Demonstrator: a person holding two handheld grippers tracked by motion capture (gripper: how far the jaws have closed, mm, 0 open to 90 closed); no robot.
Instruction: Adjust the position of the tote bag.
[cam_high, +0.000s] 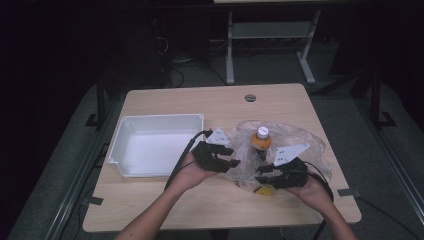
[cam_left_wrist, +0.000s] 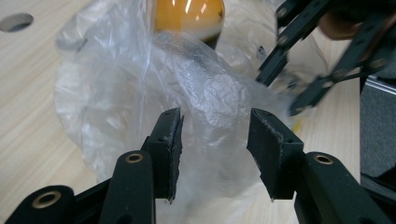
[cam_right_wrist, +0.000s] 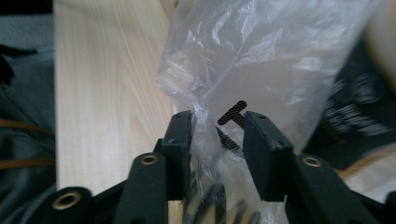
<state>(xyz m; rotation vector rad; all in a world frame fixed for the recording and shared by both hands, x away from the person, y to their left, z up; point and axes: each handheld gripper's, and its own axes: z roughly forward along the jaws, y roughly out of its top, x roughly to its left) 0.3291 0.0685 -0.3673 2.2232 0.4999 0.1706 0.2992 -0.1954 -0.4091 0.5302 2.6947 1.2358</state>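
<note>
A crumpled clear plastic bag (cam_high: 295, 140) lies on the wooden table (cam_high: 200, 205) with an orange bottle (cam_high: 261, 139), white-capped, standing upright in it. My left gripper (cam_high: 234, 157) is at the bag's left edge and my right gripper (cam_high: 262, 175) at its front edge. In the left gripper view the jaws (cam_left_wrist: 215, 123) stand apart with bag film (cam_left_wrist: 116, 93) between and behind them, the bottle (cam_left_wrist: 189, 16) beyond, and the other gripper (cam_left_wrist: 299, 88) at the right. In the right gripper view the jaws (cam_right_wrist: 217, 123) are apart around a fold of the bag (cam_right_wrist: 261, 56), not pinching it.
An empty white tray (cam_high: 160, 117) sits on the table's left half, just left of my left hand. A small yellow item (cam_high: 265, 190) lies under the right gripper near the front edge. A cable hole (cam_high: 250, 97) marks the table's far side.
</note>
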